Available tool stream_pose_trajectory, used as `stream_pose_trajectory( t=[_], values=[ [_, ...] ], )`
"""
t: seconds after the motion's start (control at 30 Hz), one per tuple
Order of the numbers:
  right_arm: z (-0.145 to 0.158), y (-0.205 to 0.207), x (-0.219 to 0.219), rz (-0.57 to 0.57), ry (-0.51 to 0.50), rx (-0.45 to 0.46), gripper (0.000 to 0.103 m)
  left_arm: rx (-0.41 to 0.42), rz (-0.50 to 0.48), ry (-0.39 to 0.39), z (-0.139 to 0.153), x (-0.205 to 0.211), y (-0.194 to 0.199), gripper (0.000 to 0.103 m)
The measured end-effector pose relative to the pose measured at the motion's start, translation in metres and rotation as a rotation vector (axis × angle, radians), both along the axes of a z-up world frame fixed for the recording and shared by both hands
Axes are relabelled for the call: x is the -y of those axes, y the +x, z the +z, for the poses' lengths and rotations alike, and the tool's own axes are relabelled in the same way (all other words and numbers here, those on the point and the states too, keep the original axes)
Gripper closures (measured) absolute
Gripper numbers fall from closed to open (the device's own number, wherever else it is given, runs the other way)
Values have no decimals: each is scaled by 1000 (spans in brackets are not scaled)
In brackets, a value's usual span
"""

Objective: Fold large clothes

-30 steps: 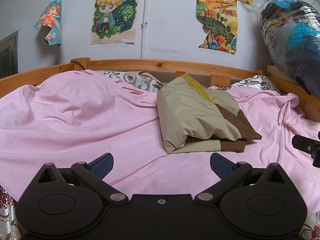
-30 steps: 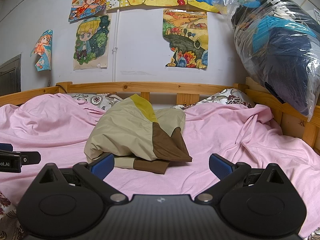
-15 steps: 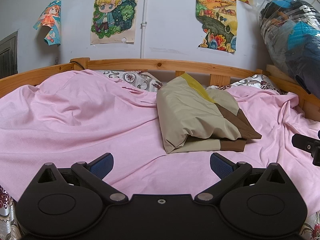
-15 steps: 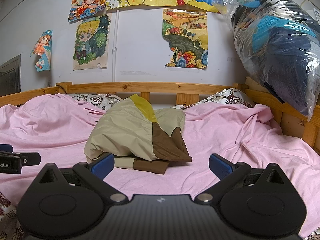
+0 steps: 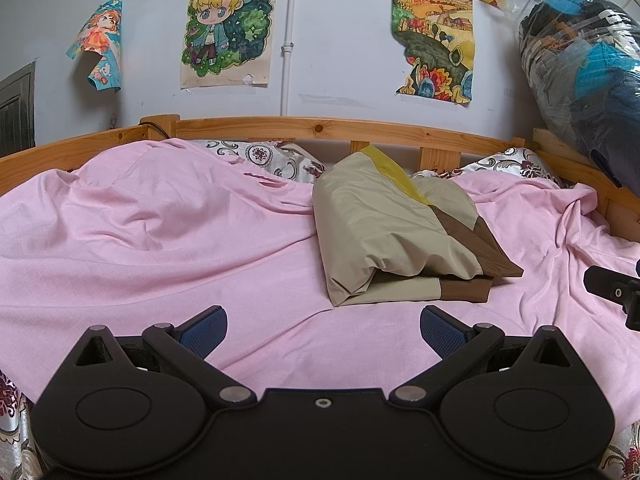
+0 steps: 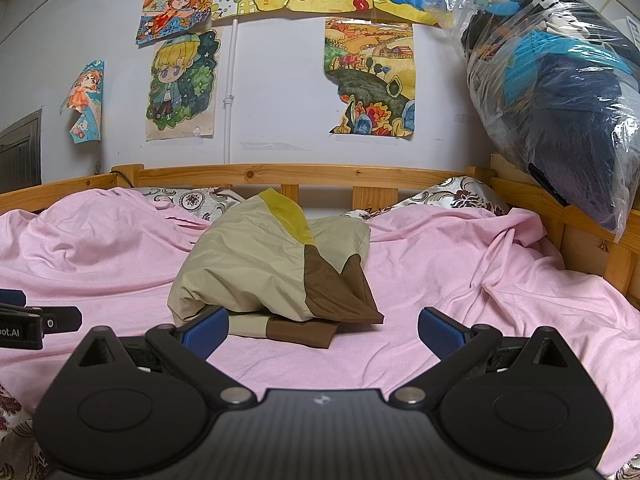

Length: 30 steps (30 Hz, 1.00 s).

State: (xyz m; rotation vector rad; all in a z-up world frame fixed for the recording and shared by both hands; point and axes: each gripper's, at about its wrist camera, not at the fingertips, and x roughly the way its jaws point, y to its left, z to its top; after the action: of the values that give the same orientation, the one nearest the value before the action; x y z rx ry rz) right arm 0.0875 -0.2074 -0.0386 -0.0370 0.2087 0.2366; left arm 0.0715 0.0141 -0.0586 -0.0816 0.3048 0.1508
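Nothing has shifted over the last second; both grippers hold station short of the garment (image 5: 394, 232), so I judge the fold done or paused. Left gripper (image 5: 323, 326), left of the garment: fingers spread wide, empty. Garment: beige-brown-yellow, folded in a bundle on the pink sheet (image 5: 160, 240) mid-bed, lower layer poking out under its near edge. Right gripper (image 6: 323, 328), just before the garment: fingers apart, empty. Behind the garment, the wooden rail (image 6: 304, 172); right of it, a plastic bag (image 6: 560, 92) of clothes; nothing blocks approach.
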Motion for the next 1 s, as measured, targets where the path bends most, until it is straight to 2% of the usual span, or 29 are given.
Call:
stream_pose_trajectory(
  t=[0.5,0.6,0.73,1.0],
  values=[
    [0,0,0,0,0,0,0,-3,-1,-2,0,0,0,1],
    [0,0,0,0,0,0,0,-29,9,2,0,2,1,1],
    [-1,0,0,0,1,0,0,-59,75,37,-3,4,2,1],
    [0,2,1,-3,1,-16,0,-80,73,10,-5,-8,4,1]
  ],
)
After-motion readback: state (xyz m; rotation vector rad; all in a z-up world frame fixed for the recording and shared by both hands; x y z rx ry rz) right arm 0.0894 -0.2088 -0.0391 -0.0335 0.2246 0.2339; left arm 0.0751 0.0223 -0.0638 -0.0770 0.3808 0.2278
